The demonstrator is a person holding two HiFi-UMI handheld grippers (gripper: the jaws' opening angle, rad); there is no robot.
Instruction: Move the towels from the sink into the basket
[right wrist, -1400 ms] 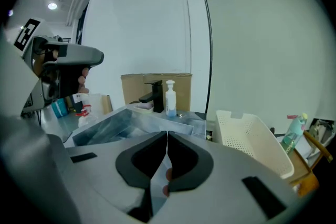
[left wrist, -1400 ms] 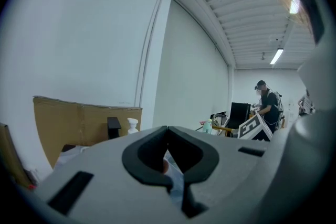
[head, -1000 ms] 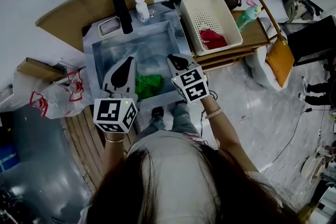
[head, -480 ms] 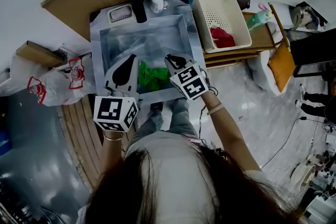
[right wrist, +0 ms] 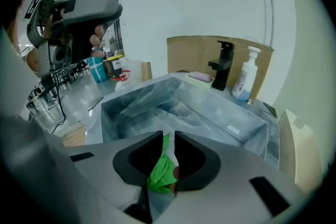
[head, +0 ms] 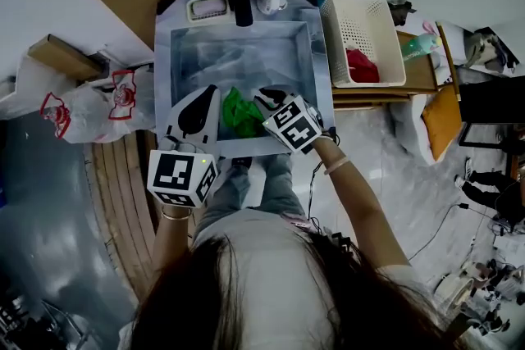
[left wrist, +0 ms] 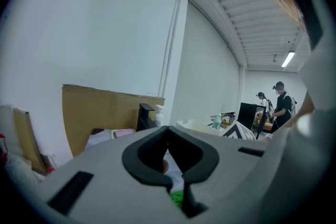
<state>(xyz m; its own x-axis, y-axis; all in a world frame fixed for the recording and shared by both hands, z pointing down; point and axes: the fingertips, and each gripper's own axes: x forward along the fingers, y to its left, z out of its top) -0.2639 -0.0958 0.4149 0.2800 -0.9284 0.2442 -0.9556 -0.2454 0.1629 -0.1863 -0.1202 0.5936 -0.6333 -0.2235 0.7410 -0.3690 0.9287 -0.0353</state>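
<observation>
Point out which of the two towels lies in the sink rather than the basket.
The green towel, crumpled at the near edge of the sink. The other one, the red towel, already lies in the white basket.

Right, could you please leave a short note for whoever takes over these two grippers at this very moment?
Left gripper: shut and empty, at the near left part of the sink.
Right gripper: jaws have just been opening and are slightly apart. It points down at the green towel, which shows in the gap but is not gripped.
Things: the green towel lies in the sink. The red towel is in the white basket.
Done: the red towel.
Left: grip the green towel and carry it to the basket.
</observation>
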